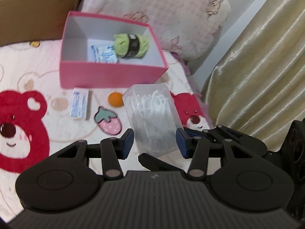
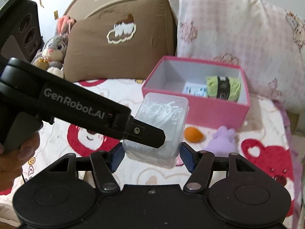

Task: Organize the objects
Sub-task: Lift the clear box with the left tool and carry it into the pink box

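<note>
Your left fingers (image 1: 127, 143) pinch the clear box (image 1: 152, 114) in the air, long side pointing to 12 o'clock, while your right fingers (image 2: 187, 156) sit spread around it, squeezing or not I cannot tell, and the pink box (image 1: 106, 76) waits at 11 o'clock.

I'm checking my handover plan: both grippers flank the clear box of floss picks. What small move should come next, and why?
Probably carry the floss pick box forward over the pink box and lower it into the bare left part. It sits between the pads of both the left gripper and the right gripper, while green yarn and a packet take the middle and right.
</note>
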A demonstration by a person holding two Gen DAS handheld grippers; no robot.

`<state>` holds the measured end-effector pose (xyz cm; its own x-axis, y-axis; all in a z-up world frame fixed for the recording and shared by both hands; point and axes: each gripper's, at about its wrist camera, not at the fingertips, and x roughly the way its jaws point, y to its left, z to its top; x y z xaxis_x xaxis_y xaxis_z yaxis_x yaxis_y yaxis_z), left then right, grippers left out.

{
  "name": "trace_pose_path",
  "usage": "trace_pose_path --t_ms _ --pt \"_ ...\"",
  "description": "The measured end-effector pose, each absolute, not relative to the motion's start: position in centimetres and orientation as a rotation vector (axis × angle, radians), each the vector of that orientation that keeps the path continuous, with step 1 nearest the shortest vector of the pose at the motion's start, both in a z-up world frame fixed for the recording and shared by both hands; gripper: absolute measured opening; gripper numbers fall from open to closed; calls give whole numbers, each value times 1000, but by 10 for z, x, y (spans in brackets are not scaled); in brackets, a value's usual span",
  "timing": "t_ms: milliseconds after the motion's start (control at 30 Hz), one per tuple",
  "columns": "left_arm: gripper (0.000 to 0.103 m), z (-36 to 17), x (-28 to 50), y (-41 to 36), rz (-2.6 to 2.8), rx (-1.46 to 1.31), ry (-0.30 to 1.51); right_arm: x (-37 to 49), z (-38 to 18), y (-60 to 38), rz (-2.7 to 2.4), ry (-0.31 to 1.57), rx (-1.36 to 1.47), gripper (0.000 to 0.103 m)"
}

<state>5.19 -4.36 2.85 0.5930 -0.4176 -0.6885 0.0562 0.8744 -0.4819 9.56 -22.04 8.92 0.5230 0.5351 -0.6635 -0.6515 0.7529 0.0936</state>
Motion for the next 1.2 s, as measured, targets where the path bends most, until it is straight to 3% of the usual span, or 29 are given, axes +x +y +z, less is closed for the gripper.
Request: trace_pose_path --t_ms 300,533,1200 --pt "48 66 96 -49 -307 -468 918 131 131 -223 697 719 -191 68" --pt "49 71 166 -47 -289 -504 981 185 128 -216 681 774 -173 68" --pt "50 -26 312 -34 -189 -659 1146 331 45 -174 566 1037 -254 67"
